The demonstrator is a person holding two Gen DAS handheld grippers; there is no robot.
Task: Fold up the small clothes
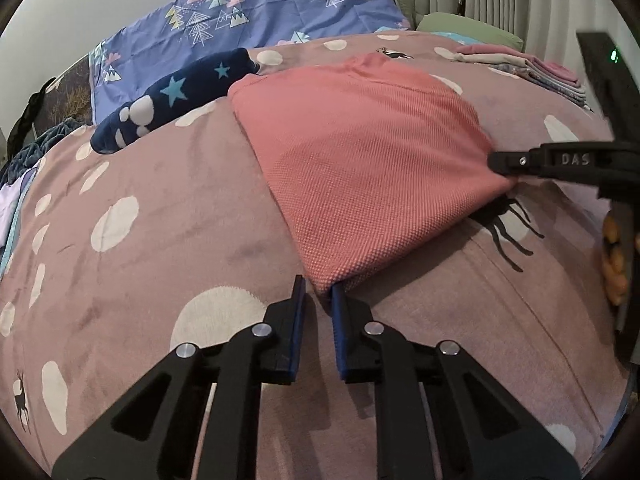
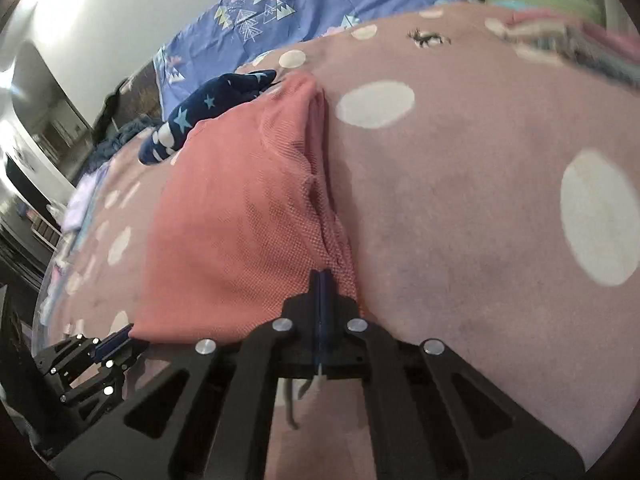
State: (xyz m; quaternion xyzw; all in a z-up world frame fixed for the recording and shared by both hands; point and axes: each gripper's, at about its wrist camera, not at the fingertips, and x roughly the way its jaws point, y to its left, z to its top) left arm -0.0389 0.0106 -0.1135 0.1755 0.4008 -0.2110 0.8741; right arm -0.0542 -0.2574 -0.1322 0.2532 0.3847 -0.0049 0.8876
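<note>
The pink garment (image 1: 360, 160) lies folded on the spotted mauve blanket (image 1: 160, 240). Only the right wrist view shows its layered edge (image 2: 320, 184); only the left view shows the stack of folded clothes (image 1: 532, 68) far behind. A navy star cloth (image 1: 176, 96) touches its far corner. The left gripper (image 1: 319, 292) sits slightly open, the garment's near corner between its tips. The right gripper (image 2: 321, 280) is clamped tight on the near corner of the layered edge, reaching in level from the side.
</note>
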